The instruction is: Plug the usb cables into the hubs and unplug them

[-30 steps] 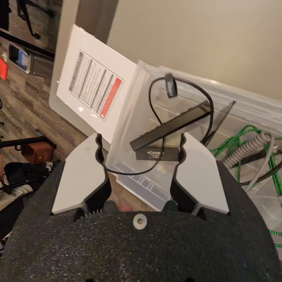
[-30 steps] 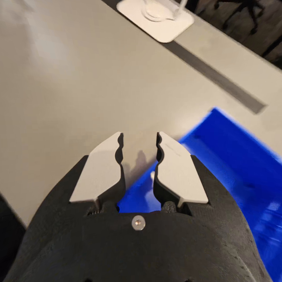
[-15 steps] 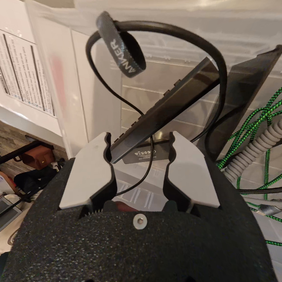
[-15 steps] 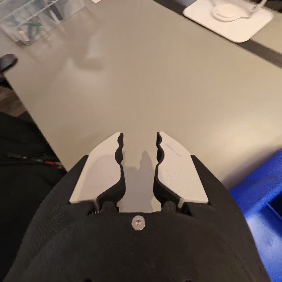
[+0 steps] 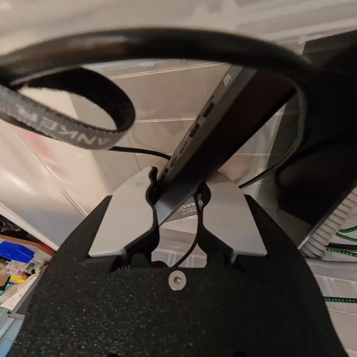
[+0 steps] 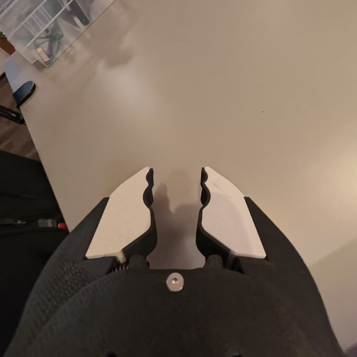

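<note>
Leaning inside the clear plastic box (image 5: 173, 92), the slim dark grey hub (image 5: 195, 154) is pinched at its low end by the left tool (image 5: 179, 185). Stiff and light, it is best held by its flat sides. The right tool (image 6: 176, 179) is spread and empty over the bench (image 6: 212, 87).

Beneath my tool: a bare beige tabletop (image 6: 212, 96). At its far left corner, a clear plastic bin (image 6: 38, 29), contents blurred. Past my other tool: a blue box (image 5: 15, 251) and a yellow item (image 5: 16, 279) among clutter, lower left.
</note>
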Action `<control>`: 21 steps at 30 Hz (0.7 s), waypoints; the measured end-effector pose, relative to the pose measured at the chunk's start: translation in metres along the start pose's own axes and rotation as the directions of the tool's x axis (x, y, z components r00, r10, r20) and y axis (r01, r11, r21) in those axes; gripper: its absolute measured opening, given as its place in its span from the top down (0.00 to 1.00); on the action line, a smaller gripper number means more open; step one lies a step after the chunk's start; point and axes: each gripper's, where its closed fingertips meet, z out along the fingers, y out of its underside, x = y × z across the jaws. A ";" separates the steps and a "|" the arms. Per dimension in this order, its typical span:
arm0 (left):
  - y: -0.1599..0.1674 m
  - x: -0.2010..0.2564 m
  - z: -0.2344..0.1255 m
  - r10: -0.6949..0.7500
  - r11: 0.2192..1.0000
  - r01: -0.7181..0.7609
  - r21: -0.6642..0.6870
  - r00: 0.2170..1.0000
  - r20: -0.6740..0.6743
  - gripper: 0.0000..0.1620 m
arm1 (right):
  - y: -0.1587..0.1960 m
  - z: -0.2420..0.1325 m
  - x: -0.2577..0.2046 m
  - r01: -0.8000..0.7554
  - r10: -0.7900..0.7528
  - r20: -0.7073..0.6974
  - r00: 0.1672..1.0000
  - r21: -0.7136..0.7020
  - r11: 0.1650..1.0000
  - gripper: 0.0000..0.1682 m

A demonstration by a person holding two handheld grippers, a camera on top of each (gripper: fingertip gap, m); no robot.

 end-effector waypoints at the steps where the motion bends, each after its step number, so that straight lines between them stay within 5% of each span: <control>1: 0.001 0.000 0.000 0.014 1.000 -0.014 -0.004 1.000 0.007 0.74 | 0.000 0.001 0.006 -0.015 0.015 -0.013 1.000 0.011 1.000 0.73; 7: 0.014 -0.009 -0.024 0.014 0.999 -0.010 -0.047 0.997 0.077 0.80 | 0.002 0.004 0.029 -0.053 0.055 -0.068 0.996 0.036 0.998 0.72; 13: 0.028 -0.028 -0.100 0.008 0.993 0.018 -0.114 0.975 0.224 0.82 | 0.004 0.009 0.032 -0.046 0.048 -0.044 0.998 0.040 0.998 0.73; 21: -0.044 -0.072 -0.242 0.086 0.996 -0.053 -0.075 0.840 0.536 0.82 | -0.008 0.014 0.034 -0.026 0.026 0.010 1.000 0.077 0.997 0.73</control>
